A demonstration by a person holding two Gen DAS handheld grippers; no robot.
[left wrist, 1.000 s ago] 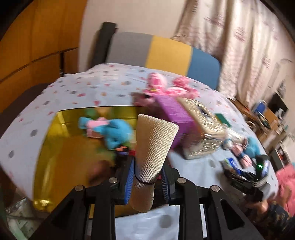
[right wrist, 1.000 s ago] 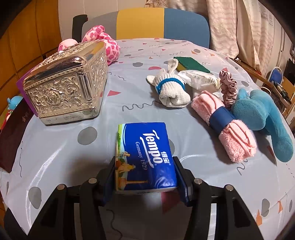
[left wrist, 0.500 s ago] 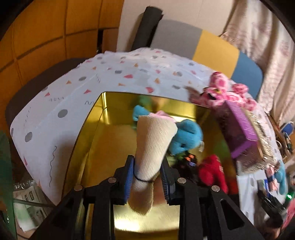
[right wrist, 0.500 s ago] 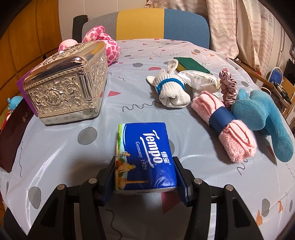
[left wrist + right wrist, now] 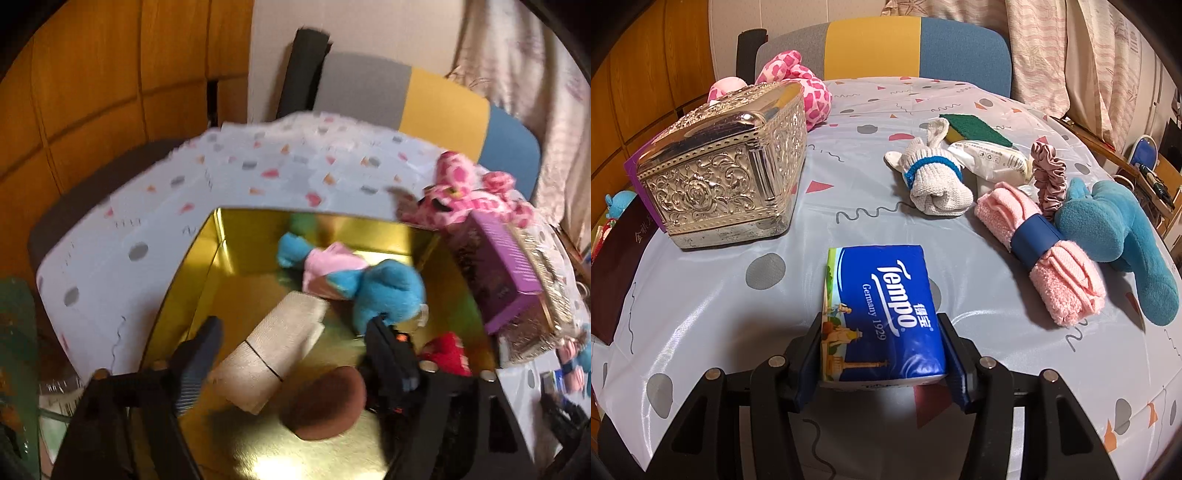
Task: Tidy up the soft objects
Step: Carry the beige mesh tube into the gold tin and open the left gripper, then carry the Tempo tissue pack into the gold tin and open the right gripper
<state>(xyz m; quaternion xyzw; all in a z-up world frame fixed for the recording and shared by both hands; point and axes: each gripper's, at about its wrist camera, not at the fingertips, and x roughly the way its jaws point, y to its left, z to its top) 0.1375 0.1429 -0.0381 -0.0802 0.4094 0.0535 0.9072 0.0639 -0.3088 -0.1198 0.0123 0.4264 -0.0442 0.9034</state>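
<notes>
Gold-lined box (image 5: 207, 266) already holds several soft things: a blue and pink plush toy (image 5: 384, 288), a red plush (image 5: 448, 345) at about four o'clock of the box floor, and a brown round pad (image 5: 325, 402) at six o'clock. The left gripper (image 5: 291, 343) hangs over the box with its jaws opening, and the beige mesh roll (image 5: 273, 350) lies between them, free of the pads, seemingly dropping in.

On the table (image 5: 701, 314) the right gripper (image 5: 881, 343) clamps a blue tissue pack (image 5: 882, 314). Left to sort, as I judge it: a rolled white sock (image 5: 934, 181) at twelve o'clock of the pack, a pink towel roll (image 5: 1045, 254), a blue plush (image 5: 1115, 236) and a scrunchie (image 5: 1049, 177) towards two o'clock. Roughly half done.
</notes>
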